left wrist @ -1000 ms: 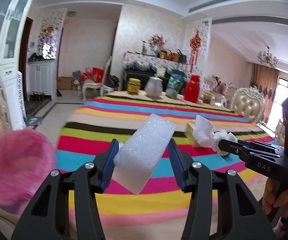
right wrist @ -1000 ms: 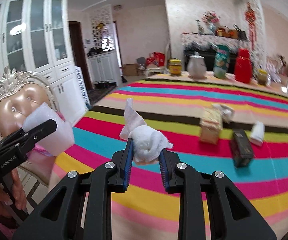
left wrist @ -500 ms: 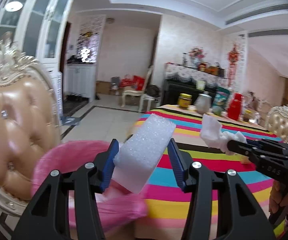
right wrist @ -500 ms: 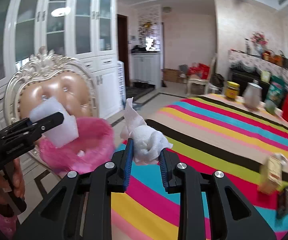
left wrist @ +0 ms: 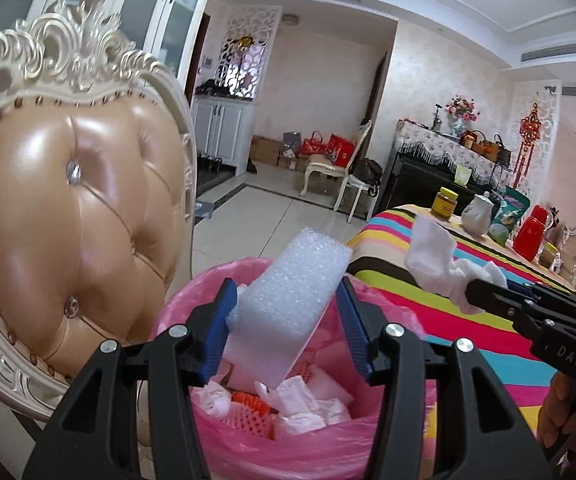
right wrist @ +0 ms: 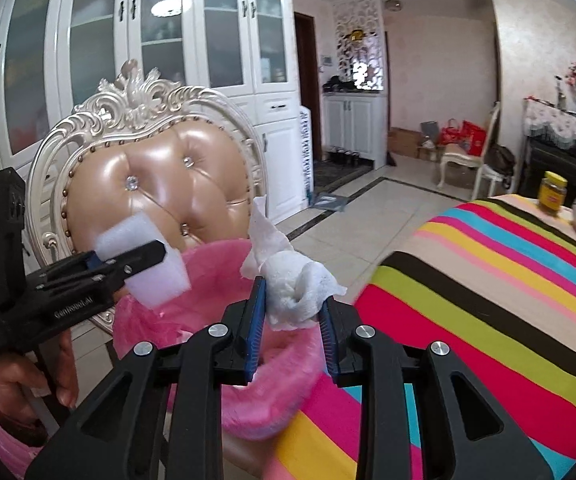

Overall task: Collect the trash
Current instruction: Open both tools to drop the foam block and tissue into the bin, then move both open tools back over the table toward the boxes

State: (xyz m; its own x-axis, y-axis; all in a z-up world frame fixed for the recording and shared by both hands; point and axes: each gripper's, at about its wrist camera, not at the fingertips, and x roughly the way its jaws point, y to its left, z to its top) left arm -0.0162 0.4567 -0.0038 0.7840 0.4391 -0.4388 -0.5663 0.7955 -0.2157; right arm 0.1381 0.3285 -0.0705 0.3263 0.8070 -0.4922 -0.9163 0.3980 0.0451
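left tool (left wrist: 286, 322) jaws opening, foam block (left wrist: 288, 300) between them over pink-lined bin (left wrist: 391, 446) | right tool (right wrist: 292, 322) jaws opening, crumpled tissue (right wrist: 291, 284) between them above bin rim | left view showing trash inside bin; right view showing only its rim | bin standing between chair (right wrist: 160, 184) and striped counter (right wrist: 507, 280) edge

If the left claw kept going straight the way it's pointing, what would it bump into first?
Probably the trash inside the pink-lined bin. The left claw, with its foam block, points down into its opening, though depth is hard to judge.
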